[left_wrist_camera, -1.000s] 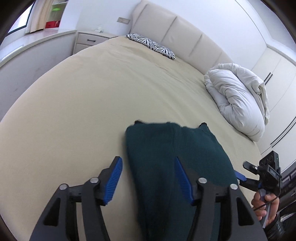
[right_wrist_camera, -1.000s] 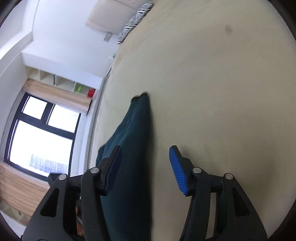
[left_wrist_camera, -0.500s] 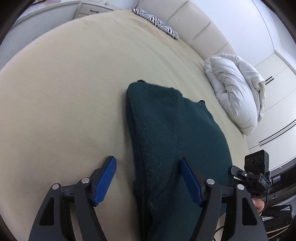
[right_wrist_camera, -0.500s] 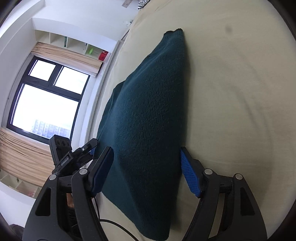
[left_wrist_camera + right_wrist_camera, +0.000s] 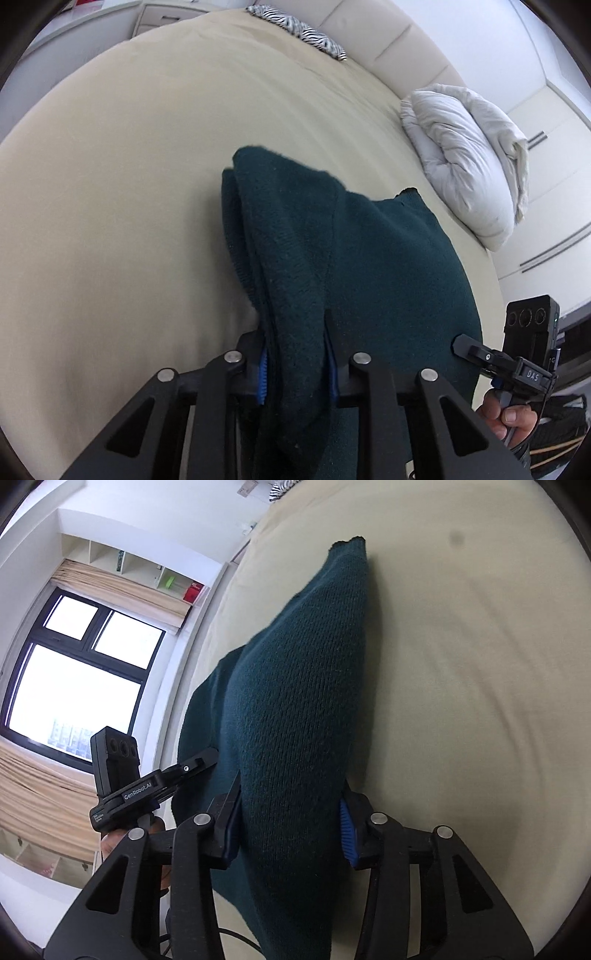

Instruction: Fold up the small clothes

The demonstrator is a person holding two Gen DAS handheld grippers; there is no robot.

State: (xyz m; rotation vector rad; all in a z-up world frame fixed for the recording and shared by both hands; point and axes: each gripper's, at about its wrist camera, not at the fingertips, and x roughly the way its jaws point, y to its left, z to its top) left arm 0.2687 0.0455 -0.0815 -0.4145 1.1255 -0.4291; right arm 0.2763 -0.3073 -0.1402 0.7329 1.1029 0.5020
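Observation:
A dark green knitted garment [image 5: 369,266] lies on the beige bed [image 5: 129,184], near its front edge. My left gripper [image 5: 297,363] is shut on the garment's near left corner, with a bunched fold between its blue pads. My right gripper [image 5: 291,827] is closed on the garment's [image 5: 295,686] near right corner, with thick cloth between its pads. Each gripper shows in the other's view: the right one at the lower right [image 5: 517,365], the left one at the lower left [image 5: 147,782].
A rolled white duvet [image 5: 469,155] lies at the bed's right side. A zebra-print pillow [image 5: 295,31] rests against the padded headboard [image 5: 388,40]. A nightstand [image 5: 166,16] stands at the far left. A window [image 5: 74,679] and shelves [image 5: 140,572] are beyond the bed.
Both grippers have moved down onto the garment's near edge and closed from wide open onto its corners. The cloth has bunched up between the pads.

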